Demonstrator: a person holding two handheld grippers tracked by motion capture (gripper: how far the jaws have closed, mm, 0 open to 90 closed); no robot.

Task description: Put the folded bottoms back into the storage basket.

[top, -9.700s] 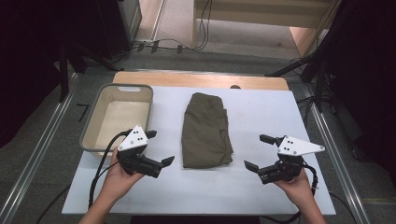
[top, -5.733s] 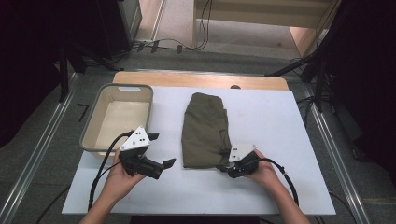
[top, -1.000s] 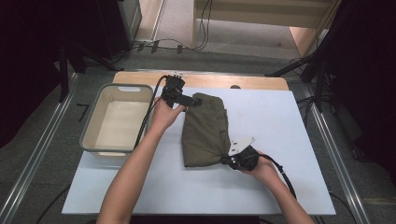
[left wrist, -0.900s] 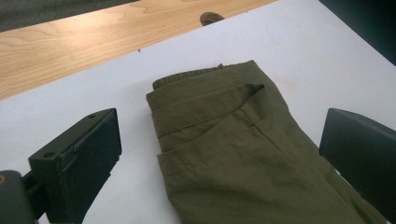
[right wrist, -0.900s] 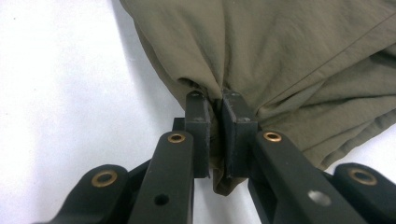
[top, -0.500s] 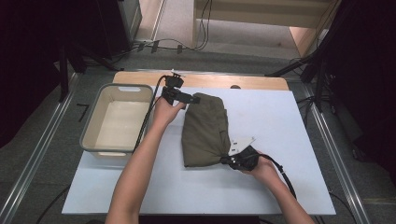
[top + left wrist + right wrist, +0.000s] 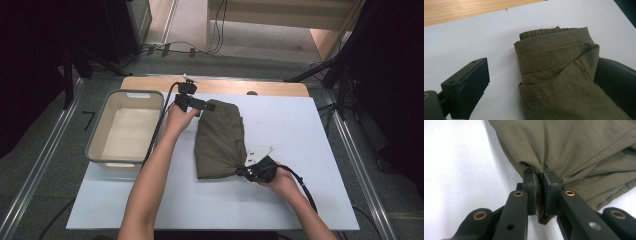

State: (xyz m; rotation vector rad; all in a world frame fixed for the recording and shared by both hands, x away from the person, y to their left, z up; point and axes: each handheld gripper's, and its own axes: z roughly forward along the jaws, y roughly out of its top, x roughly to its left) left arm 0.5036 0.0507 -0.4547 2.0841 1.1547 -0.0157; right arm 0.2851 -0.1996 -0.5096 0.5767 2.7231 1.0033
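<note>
The folded olive trousers [image 7: 220, 140] lie mid-desk [image 7: 300, 200], soft and limp. The right gripper [image 7: 538, 192] has its fingers clamped on the near corner; the left gripper [image 7: 541, 82] gapes around the waistband end, the sensible second hold

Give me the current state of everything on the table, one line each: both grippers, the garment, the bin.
Left gripper: open, jaws either side of the garment's far corner, not closed.
Right gripper: shut on the garment's near corner, cloth bunched between the jaws.
Garment: olive, folded, lying on the table, near corner gathered.
Bin: upright, empty, at the table's left.
Table: white top, garment and bin on it.
</note>
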